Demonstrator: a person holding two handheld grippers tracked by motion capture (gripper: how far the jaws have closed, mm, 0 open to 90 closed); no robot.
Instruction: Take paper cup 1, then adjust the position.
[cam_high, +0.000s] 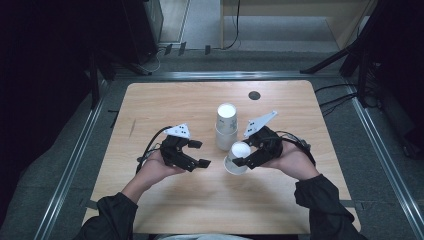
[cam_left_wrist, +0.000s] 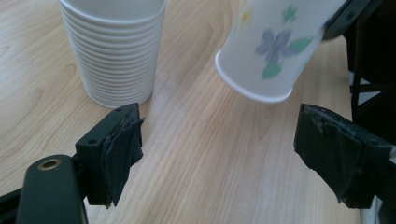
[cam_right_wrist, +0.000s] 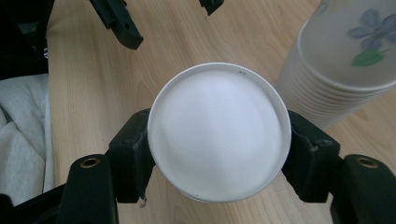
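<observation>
- One white paper cup (cam_high: 237, 158) with a blue-and-green flower print is off the stack and in my right gripper (cam_high: 243, 157); its two black jaws pinch the cup's sides, and in the right gripper view the pads press against the wall on both sides just under the round white base (cam_right_wrist: 217, 130).
- I hold that cup upside down and tilted, base up, rim (cam_left_wrist: 252, 88) towards the pale wooden table (cam_high: 165, 100). In the left gripper view the rim hangs just above the wood, so I judge the cup is not yet set down.
- Just beside it, farther from me, stands the tall stack of nested white paper cups (cam_high: 226, 126), also upside down, resting on the table near the middle. The held cup is apart from it.
- My left gripper (cam_high: 199, 153) has its jaws spread with nothing between them; the torn black pads (cam_left_wrist: 122, 154) frame bare wood, and it sits near the held cup without touching it.
- Done, as I read it: one cup separated and carried clear of the stack.
- Left: placing this cup on the table and letting go, then working through the many cups in the stack.
</observation>
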